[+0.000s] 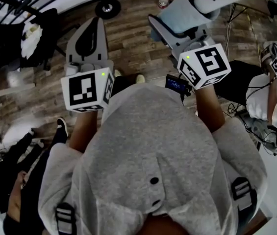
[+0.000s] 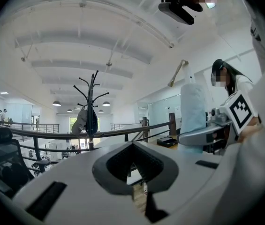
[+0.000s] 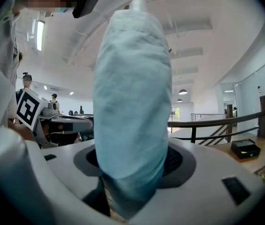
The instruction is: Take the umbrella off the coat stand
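A folded light-blue umbrella (image 3: 132, 93) stands upright between the jaws of my right gripper (image 3: 137, 165), which is shut on its lower part. From above, the umbrella (image 1: 180, 13) shows a white end cap, with the right gripper (image 1: 170, 31) under it. In the left gripper view the same umbrella (image 2: 193, 108) rises at the right. The black coat stand (image 2: 91, 102) is farther off by the railing, with a grey item (image 2: 80, 122) hanging on it. My left gripper (image 1: 93, 31) (image 2: 133, 150) points toward the stand, shut, with nothing in it.
A dark railing (image 2: 52, 136) runs across in front of the stand. A black office chair (image 2: 3, 161) is at the left. A pole on a round black base (image 1: 108, 7) stands on the wood floor ahead. One person (image 2: 230, 86) stands close on the right, another sits (image 1: 15, 190) low left.
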`<state>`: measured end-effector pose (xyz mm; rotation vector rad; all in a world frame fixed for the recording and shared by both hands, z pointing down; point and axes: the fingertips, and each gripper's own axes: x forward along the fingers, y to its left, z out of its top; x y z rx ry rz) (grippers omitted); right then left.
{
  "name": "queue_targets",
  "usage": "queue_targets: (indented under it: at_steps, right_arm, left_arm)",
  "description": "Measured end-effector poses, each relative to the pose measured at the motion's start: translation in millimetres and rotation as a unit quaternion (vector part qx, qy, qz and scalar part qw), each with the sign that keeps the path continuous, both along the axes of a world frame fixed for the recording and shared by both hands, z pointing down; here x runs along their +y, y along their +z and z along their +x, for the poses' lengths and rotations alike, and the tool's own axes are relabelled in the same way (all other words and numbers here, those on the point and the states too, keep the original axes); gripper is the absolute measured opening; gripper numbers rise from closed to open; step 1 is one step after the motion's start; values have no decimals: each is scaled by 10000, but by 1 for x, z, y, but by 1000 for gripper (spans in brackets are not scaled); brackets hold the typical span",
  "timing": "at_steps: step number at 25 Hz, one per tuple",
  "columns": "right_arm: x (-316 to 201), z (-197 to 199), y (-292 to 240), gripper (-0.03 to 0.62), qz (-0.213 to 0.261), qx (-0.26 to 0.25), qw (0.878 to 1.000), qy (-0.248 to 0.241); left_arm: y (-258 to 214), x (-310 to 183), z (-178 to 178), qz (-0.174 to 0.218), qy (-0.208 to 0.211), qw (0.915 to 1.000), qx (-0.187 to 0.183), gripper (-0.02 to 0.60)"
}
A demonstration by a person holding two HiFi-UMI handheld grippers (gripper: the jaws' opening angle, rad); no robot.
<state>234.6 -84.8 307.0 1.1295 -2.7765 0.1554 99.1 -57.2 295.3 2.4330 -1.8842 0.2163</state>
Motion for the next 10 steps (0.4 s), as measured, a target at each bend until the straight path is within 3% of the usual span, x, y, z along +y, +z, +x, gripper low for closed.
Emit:
queue_targets:
  at_steps: [4, 10]
  right_arm:
    - [-2, 9, 0, 279, -25, 7, 10000, 16]
    - [16, 78, 9, 279, -30, -147, 9999, 14]
  left_arm:
    - [0, -2, 7, -11, 27, 10000, 21, 11]
    - [5, 15, 75, -26, -3, 9999, -108, 11]
